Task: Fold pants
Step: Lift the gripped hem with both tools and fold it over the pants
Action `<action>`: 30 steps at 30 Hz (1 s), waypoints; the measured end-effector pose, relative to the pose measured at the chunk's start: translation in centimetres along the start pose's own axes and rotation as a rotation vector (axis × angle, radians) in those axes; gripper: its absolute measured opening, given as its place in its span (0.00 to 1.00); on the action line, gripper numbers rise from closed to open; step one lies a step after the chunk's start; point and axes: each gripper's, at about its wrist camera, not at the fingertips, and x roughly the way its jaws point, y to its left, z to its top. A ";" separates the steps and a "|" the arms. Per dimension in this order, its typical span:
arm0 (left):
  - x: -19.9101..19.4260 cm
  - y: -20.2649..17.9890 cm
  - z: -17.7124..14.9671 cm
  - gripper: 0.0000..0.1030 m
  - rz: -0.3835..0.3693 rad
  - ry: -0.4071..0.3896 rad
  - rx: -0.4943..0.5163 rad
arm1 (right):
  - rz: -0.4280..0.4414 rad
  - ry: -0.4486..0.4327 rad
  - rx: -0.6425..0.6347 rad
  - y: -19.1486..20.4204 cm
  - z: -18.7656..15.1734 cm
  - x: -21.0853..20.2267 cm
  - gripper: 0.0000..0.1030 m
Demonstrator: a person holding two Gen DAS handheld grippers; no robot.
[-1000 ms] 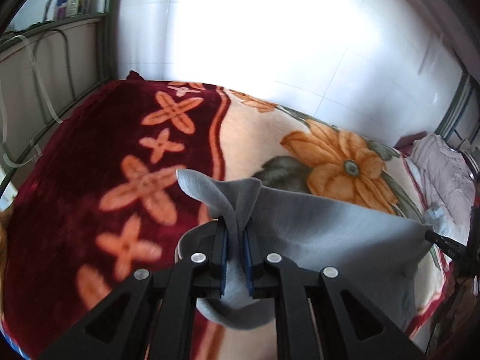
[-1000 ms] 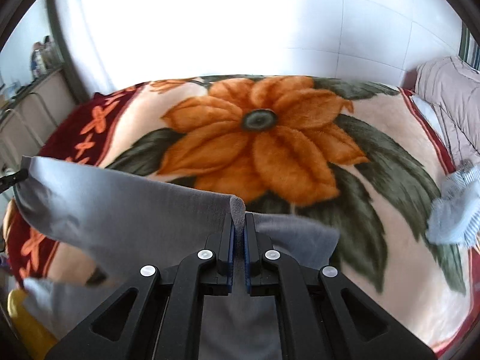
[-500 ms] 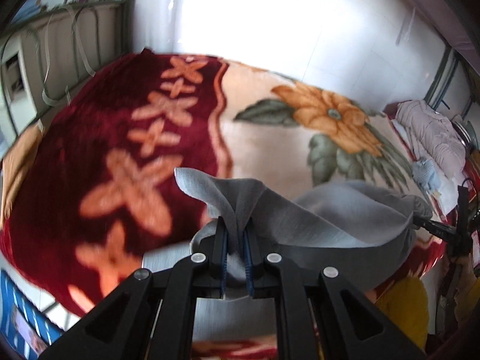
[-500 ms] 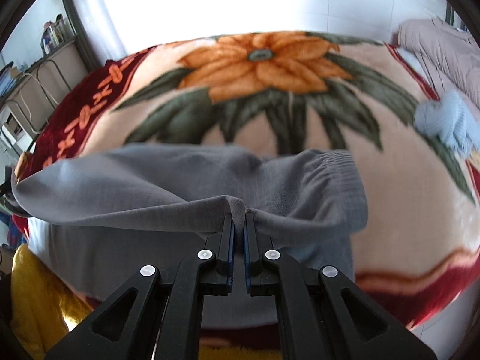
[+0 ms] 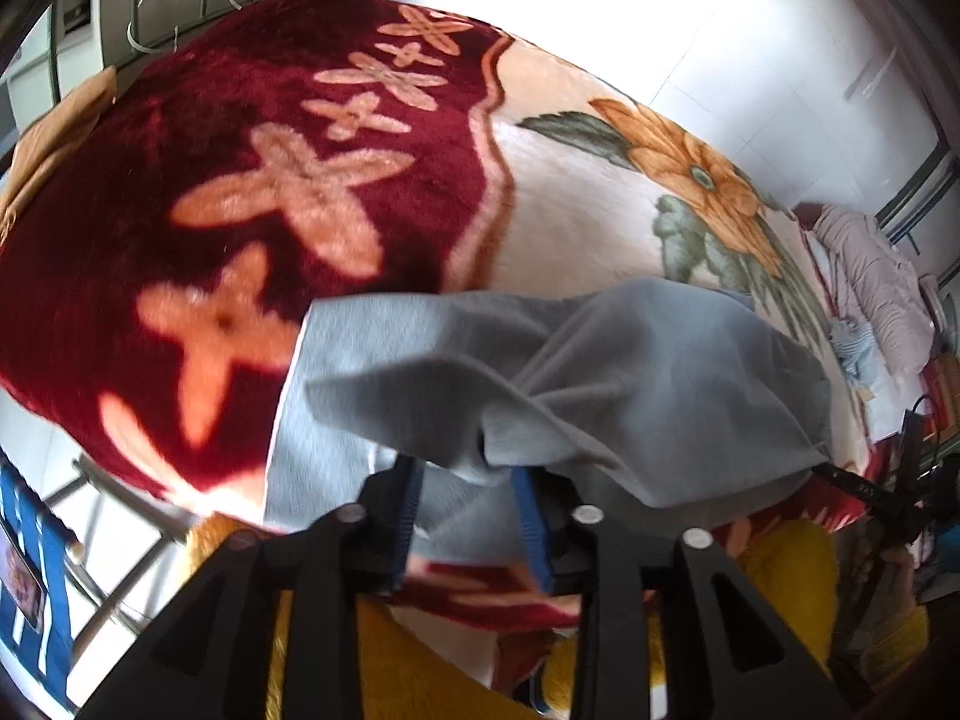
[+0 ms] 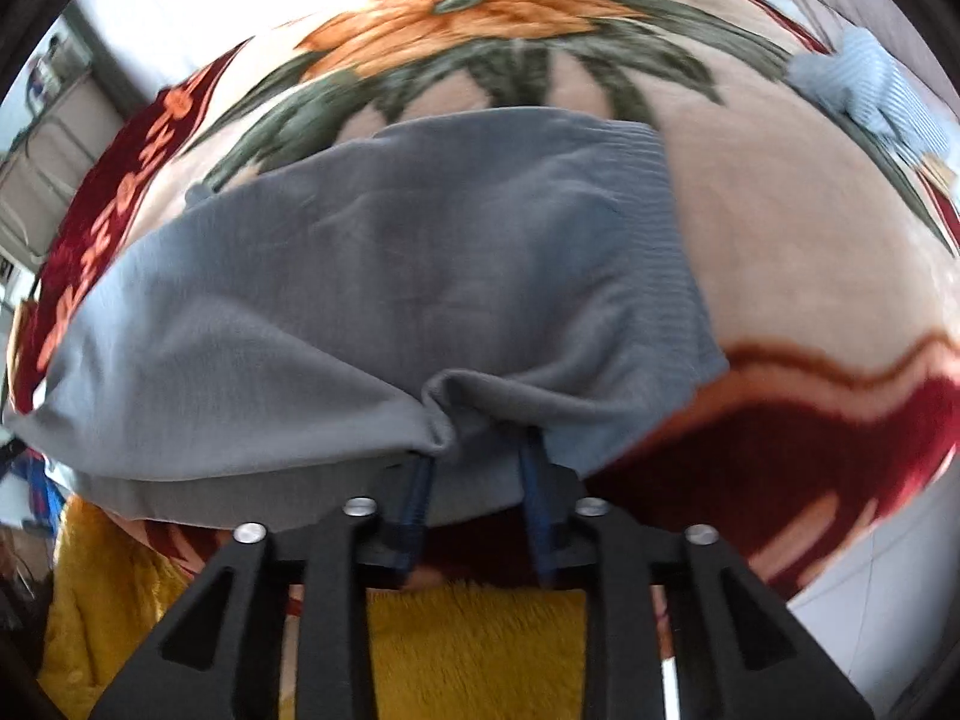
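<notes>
Grey pants [image 5: 630,360] lie folded over on the flowered blanket [image 5: 312,180] near the bed's front edge. In the right wrist view the pants [image 6: 390,276] show a ribbed waistband [image 6: 666,222] on the right side. My left gripper [image 5: 468,474] has its jaws opening; a fold of the grey cloth droops over the tips and the blue pads stand apart from it. My right gripper [image 6: 477,450] is also opening, with a puckered edge of the pants resting loosely between its pads. The right gripper's tip [image 5: 858,486] shows at the far end of the cloth.
A yellow fuzzy garment [image 6: 480,636] is just below the bed edge, close to both grippers. A blue striped cloth [image 6: 870,90] and a pink quilt [image 5: 870,264] lie at the far right of the blanket [image 6: 792,252]. Metal bed rails [image 5: 102,504] run below left.
Both grippers came down toward the bed's front edge with the pants, laying the top layer over the lower one. Both pairs of jaws, shut on the cloth before, now stand apart.
</notes>
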 end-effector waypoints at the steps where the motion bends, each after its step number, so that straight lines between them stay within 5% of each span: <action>1: -0.4 -0.1 -0.2 0.36 -0.013 0.002 -0.005 | 0.008 -0.009 0.031 -0.5 -0.3 -0.6 0.34; 13: -2.0 -2.7 -1.4 0.47 -0.201 0.055 -0.066 | 0.118 -0.035 0.446 -5.8 0.4 -1.8 0.35; 22: 1.8 -4.1 -1.5 0.51 -0.140 0.136 -0.077 | 0.179 -0.017 0.531 -5.8 0.9 0.2 0.35; 30: 3.1 -4.0 0.1 0.48 -0.095 0.105 -0.100 | 0.157 -0.024 0.580 -7.1 1.7 0.2 0.35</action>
